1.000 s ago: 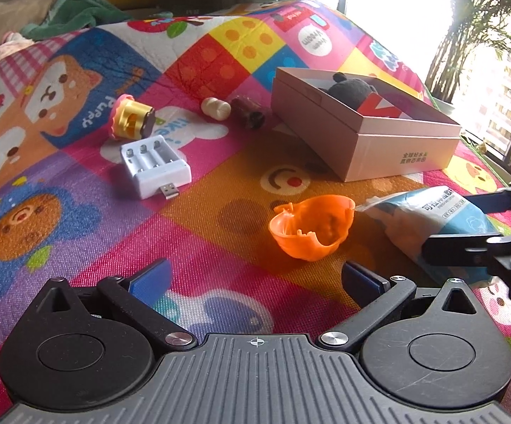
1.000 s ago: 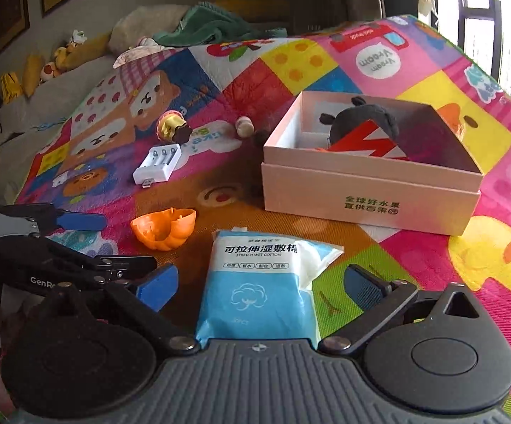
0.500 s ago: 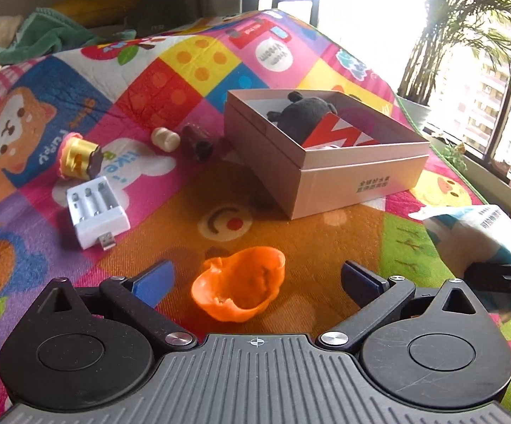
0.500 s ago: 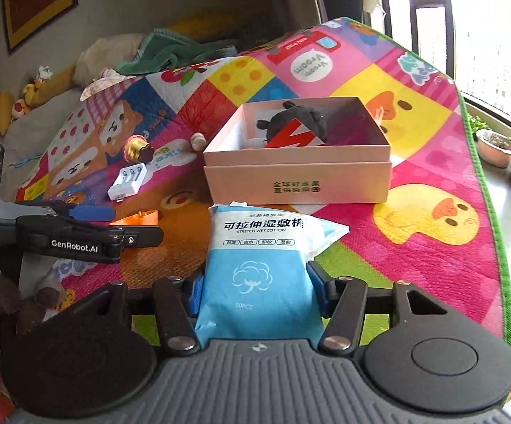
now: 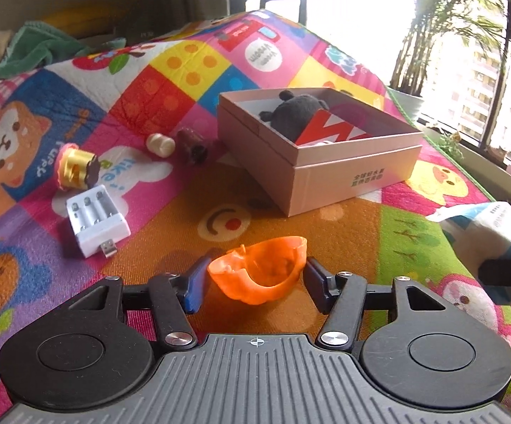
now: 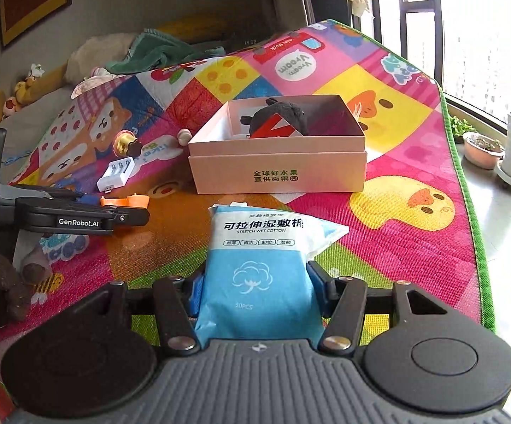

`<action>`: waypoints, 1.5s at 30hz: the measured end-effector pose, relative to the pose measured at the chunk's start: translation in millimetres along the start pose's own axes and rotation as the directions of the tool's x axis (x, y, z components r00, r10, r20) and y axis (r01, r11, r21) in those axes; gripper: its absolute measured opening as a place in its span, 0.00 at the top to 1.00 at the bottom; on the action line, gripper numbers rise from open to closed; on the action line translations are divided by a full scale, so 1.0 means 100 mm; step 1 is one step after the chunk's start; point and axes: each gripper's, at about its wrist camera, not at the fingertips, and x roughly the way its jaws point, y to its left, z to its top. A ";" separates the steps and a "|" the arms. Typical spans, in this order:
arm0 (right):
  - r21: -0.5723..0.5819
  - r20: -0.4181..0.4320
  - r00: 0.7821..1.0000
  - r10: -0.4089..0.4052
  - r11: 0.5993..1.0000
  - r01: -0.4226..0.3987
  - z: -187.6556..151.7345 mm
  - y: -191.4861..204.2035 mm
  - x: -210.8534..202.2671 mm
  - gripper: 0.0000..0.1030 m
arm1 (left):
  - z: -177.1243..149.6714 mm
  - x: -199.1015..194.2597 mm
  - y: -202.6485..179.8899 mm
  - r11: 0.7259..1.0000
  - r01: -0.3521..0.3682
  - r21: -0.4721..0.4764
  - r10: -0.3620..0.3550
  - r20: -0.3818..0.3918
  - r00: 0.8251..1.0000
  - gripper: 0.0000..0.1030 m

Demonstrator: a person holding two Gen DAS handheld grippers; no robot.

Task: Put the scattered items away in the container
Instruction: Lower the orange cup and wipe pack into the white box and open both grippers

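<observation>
**Materials and finishes**

Play mat: woven-textured, matt print. Box, centre frame: matt pink cardboard. Orange shell, lower centre: thin glossy plastic. Charger, left: smooth white plastic, metal contacts and plug. Gold roll: shiny foil look. Wet cotton pack: smooth plastic film, slight sheen. Plush in box: dark fuzzy cloth. Towel, upper left: green terry cloth. Gripper bodies: matt black ribbed plastic, metal rivets.

Left tongs nearly closed; right tongs clamped tight, both level.
</observation>
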 end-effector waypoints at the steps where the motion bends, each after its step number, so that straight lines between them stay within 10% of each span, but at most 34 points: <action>1: -0.005 0.001 1.000 -0.006 1.000 0.006 0.00 -0.01 -0.01 0.46 | 0.04 -0.04 -0.03 1.000 0.013 0.021 -0.013 0.015 1.000 0.40; 10: 0.010 0.101 0.992 -0.078 0.997 0.078 0.39 -0.30 -0.10 0.46 | 1.03 0.22 -0.29 0.981 -0.017 0.191 -0.022 0.197 0.980 0.40; 15: 0.027 0.116 0.990 -0.085 0.996 0.082 0.66 -0.46 0.00 0.46 | 1.25 0.79 -0.31 0.978 0.046 0.203 -0.077 0.148 0.986 0.27; 17: 0.024 0.109 0.990 -0.093 0.996 0.091 0.76 -0.50 0.06 0.46 | 1.22 0.89 -0.24 0.983 0.041 0.177 -0.066 0.140 0.988 0.10; 32: 0.032 -0.051 0.994 0.092 0.995 -0.091 1.99 0.21 1.80 0.46 | 0.27 0.20 0.88 0.993 -0.099 -0.066 0.106 0.112 0.988 0.02; 45: -0.004 -0.155 0.979 -0.130 0.991 0.131 2.02 0.31 2.30 0.44 | -0.01 0.14 1.37 0.953 -0.028 -0.302 0.072 0.134 0.988 0.02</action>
